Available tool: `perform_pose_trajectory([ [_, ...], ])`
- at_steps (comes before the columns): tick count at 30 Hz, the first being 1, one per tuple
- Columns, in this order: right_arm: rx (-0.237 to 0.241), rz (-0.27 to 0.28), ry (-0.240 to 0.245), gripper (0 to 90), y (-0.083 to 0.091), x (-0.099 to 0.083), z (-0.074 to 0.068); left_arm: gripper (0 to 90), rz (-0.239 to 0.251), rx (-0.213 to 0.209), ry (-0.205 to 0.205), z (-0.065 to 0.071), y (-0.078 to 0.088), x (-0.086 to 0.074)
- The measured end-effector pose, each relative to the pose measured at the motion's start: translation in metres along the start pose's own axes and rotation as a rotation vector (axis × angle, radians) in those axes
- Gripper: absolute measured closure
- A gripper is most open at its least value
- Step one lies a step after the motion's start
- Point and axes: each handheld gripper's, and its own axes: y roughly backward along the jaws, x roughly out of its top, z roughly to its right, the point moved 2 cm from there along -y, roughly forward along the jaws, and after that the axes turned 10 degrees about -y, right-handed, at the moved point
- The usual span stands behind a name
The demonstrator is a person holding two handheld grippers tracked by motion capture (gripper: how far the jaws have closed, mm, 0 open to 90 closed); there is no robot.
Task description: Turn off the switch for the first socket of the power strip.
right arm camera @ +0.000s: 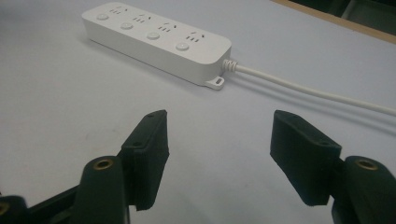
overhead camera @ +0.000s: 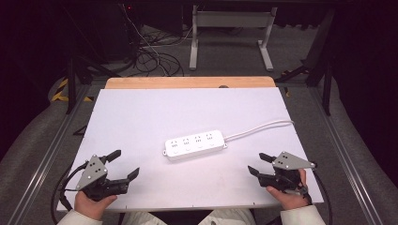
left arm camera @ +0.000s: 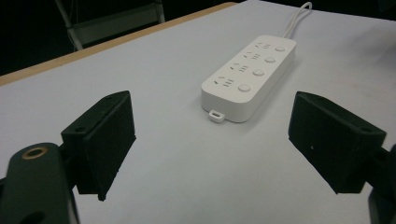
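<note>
White plastic, smooth and low: the power strip [overhead camera: 195,145] lies flat near the middle of the desk [overhead camera: 141,117], its long axis running roughly from nine to three o'clock, with its cord [overhead camera: 258,129] trailing off toward two o'clock. Both tools sit well short of it. The left hand-held gripper [overhead camera: 121,164] waits at about seven o'clock from the strip, jaws spread wide with nothing between them. The right hand-held gripper [overhead camera: 261,164] waits at about four o'clock, jaws also apart and empty, pointing toward the cord end.

From where I stand, the risk is the casing itself. It looks slick and rounded at the edges, so a pinch taken across the top corners could squirt it out sideways. Seen along the left hand-held gripper's jaws, the strip looks wide, so a lengthwise approach would not fit. A push from one side alone would likely skate it across the bare sheet. The cord could also drag or snag the right jaws if they come in low beside the small mounting tab [right arm camera: 215,82].
</note>
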Motion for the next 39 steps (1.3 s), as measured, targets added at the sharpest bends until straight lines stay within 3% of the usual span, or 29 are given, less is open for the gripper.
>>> perform_pose_trajectory([
  [13, -0.002, 0.002, 0.036, 39.9, 0.001, 0.004, -0.002, 16.5, -0.015, 0.008, -0.049, 0.002, 0.000, 0.003],
  [21, -0.004, 0.021, 0.048, 40.1, 0.004, 0.017, -0.004, 15.1, -0.015, 0.009, 0.002, -0.001, 0.002, 0.002],
  [23, 0.000, 0.030, 0.052, 40.0, 0.004, 0.021, -0.005, 15.1, -0.018, 0.011, -0.004, -0.001, 0.002, 0.002],
  [25, 0.027, 0.008, 0.045, 39.2, 0.002, 0.025, -0.006, 15.1, -0.014, 0.009, 0.003, 0.000, 0.003, 0.002],
  [28, 0.046, -0.004, 0.051, 39.6, -0.002, 0.030, -0.008, 16.0, -0.028, -0.026, 0.015, 0.000, 0.003, 0.004],
  [35, 0.072, -0.024, 0.069, 38.9, -0.015, 0.047, -0.013, 16.4, -0.052, -0.024, -0.016, 0.004, 0.003, 0.006],
  [39, 0.087, -0.048, 0.072, 38.4, -0.024, 0.054, -0.014, 16.5, -0.052, -0.024, -0.012, 0.004, 0.003, 0.006],
])
